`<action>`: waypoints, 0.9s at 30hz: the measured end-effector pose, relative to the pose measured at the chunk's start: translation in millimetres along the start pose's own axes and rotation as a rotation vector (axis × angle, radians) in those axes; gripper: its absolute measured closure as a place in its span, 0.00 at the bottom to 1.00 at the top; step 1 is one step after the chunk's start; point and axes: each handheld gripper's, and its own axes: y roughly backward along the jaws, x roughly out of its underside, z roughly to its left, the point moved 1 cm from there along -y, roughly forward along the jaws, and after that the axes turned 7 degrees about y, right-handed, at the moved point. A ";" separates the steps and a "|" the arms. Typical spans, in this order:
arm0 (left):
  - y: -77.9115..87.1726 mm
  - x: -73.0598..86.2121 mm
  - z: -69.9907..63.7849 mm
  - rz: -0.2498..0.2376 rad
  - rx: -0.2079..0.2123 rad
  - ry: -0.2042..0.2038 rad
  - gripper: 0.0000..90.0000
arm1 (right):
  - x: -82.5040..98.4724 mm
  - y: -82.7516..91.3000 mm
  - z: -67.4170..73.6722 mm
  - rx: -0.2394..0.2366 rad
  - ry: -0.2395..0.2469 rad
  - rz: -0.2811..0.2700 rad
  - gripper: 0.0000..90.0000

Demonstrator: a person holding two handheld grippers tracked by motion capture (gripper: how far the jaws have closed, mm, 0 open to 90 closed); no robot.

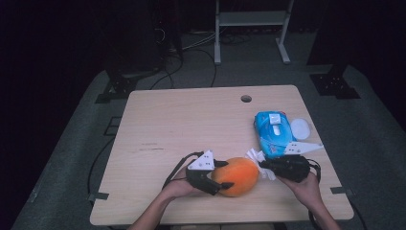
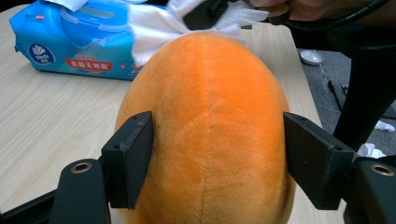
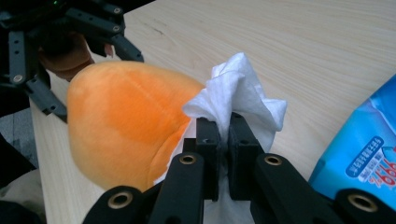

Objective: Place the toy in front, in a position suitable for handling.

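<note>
One orange plush toy (image 1: 237, 176) sits near the front edge of the wooden table (image 1: 191, 120), lying on its side between the two hands, and it is the centre of everything here. The left gripper (image 1: 224, 174) straddles its left end: in the left gripper view both black pads stand at the toy's flanks, the near pad touching the fur and the far one right at it, though I can't tell whether they truly squeeze. On the other end, the right gripper (image 1: 263, 165) comes in level, its jaws clenched tight on a crumpled white wipe (image 3: 243, 93), and that wipe is pressed against the plush toy's right end. In the right gripper view the cloth bunches up above the pinched jaws and trails down below them. Just behind the right hand (image 1: 306, 189) lies a blue pack of wet wipes (image 1: 273, 132), its flap open, and a small white round lid (image 1: 300, 128) rests beside it, toward the table's right edge.
</note>
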 end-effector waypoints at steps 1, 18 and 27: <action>-0.6 -0.3 -0.4 -0.001 0.000 0.001 0.31 | -0.8 0.7 1.8 -0.003 0.003 -0.001 0.94; -1.3 -1.1 -1.9 -0.003 -0.005 -0.004 0.31 | -8.2 -6.7 1.6 -0.027 0.020 -0.018 0.94; -5.0 -2.8 -5.0 -0.008 -0.010 -0.010 0.30 | -15.4 -6.9 15.0 -0.035 0.052 -0.018 0.94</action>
